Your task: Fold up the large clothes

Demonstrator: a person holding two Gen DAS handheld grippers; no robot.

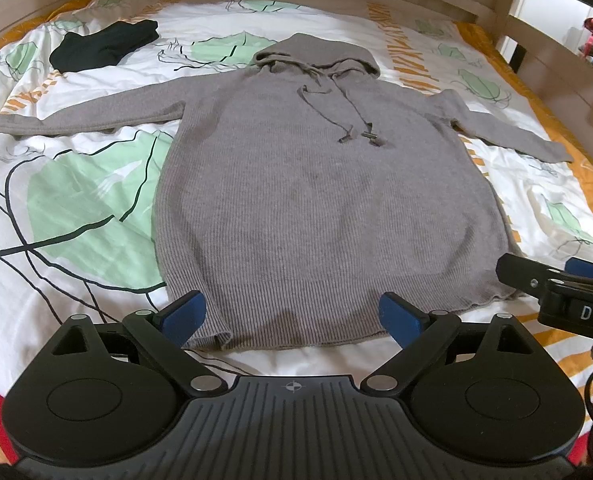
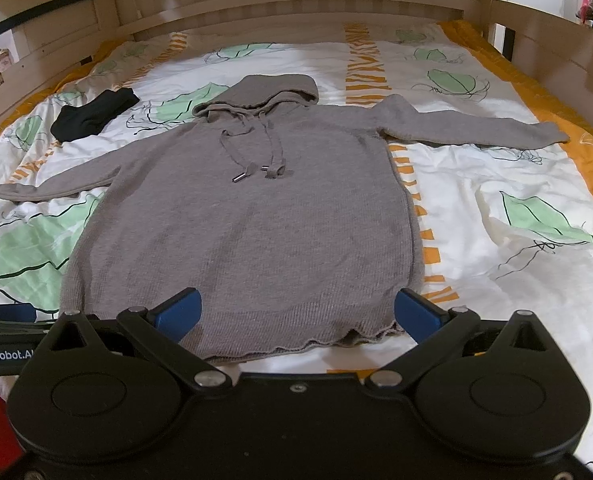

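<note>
A long grey knitted hoodie (image 1: 312,200) lies flat and face up on the bed, hood at the far end, both sleeves spread out to the sides, drawstrings on the chest. It also shows in the right wrist view (image 2: 256,232). My left gripper (image 1: 292,316) is open and empty, just above the near hem towards its left half. My right gripper (image 2: 296,312) is open and empty above the hem's right half. The right gripper also shows at the right edge of the left wrist view (image 1: 560,284).
The bed has a white quilt (image 1: 76,208) with green leaf and orange prints. A folded black garment (image 1: 104,46) lies at the far left, also in the right wrist view (image 2: 92,114). A wooden headboard (image 2: 296,8) and side rails enclose the bed.
</note>
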